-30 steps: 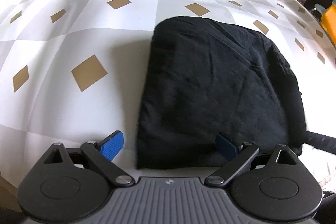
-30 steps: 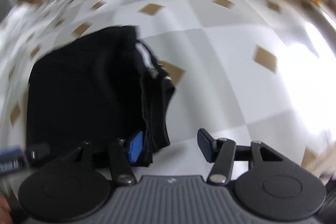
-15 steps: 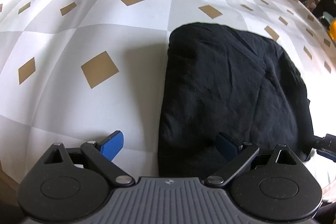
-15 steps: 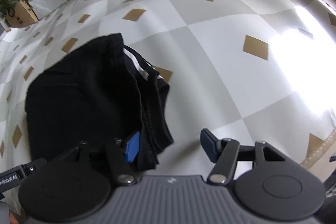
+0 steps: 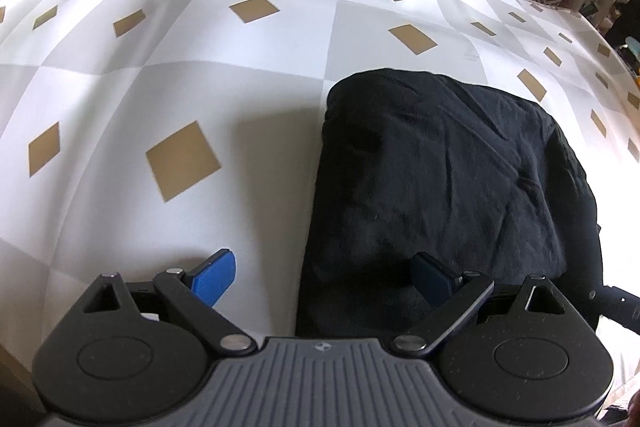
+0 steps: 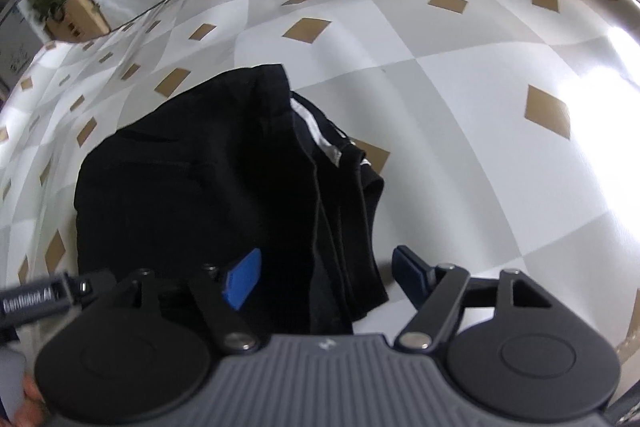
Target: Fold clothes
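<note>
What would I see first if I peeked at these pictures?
A folded black garment lies on a tablecloth of grey and white checks with tan diamonds. The left gripper is open over its left edge; the right gripper's jaws are opening over its layered right edge.

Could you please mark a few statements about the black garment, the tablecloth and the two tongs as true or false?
1. The black garment lies folded on the checked tablecloth. True.
2. The left tongs are clamped shut on it. False: they stand wide open.
3. White stripes show at the garment's edge. True.
4. The right tongs are empty over bare cloth. False: they are opening, with the garment's edge between them.
</note>
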Demonstrator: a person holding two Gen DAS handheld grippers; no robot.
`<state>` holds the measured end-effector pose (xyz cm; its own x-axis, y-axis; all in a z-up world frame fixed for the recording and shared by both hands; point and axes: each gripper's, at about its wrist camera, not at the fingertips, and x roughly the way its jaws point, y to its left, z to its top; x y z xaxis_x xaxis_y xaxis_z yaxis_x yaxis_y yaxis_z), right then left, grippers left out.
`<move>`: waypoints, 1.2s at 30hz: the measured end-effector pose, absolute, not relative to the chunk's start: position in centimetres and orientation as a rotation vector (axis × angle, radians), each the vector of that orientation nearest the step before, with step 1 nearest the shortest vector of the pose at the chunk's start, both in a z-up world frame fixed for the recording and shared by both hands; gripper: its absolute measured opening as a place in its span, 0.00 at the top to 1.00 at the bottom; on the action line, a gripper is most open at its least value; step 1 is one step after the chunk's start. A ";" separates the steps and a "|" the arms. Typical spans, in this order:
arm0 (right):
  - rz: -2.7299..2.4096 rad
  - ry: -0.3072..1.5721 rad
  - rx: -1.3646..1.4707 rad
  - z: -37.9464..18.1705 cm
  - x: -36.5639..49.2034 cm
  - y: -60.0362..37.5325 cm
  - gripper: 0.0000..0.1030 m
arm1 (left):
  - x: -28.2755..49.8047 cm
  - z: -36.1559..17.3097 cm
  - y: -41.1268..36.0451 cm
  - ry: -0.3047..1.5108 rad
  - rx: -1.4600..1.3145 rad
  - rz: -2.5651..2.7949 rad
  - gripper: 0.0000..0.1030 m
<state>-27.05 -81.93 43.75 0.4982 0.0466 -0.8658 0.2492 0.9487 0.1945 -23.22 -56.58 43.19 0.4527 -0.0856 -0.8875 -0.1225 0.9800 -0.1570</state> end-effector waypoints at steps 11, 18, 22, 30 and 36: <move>-0.126 1.031 0.208 43.4 -26.9 -80.3 0.23 | -21.4 43.0 -58.0 1.099 -0.135 0.005 0.08; -0.133 1.025 0.191 43.2 -26.8 -80.1 0.21 | -21.0 43.0 -58.4 1.098 -0.132 -0.003 0.08; -0.137 1.016 0.175 43.1 -26.8 -79.9 0.19 | -20.8 43.1 -58.6 1.095 -0.136 -0.010 0.08; -0.141 0.994 0.162 42.9 -26.8 -79.8 0.15 | -20.3 43.1 -59.0 1.086 -0.133 -0.022 0.08; -0.146 0.996 0.156 42.8 -26.6 -79.8 0.13 | -20.1 43.2 -59.4 1.084 -0.124 -0.031 0.08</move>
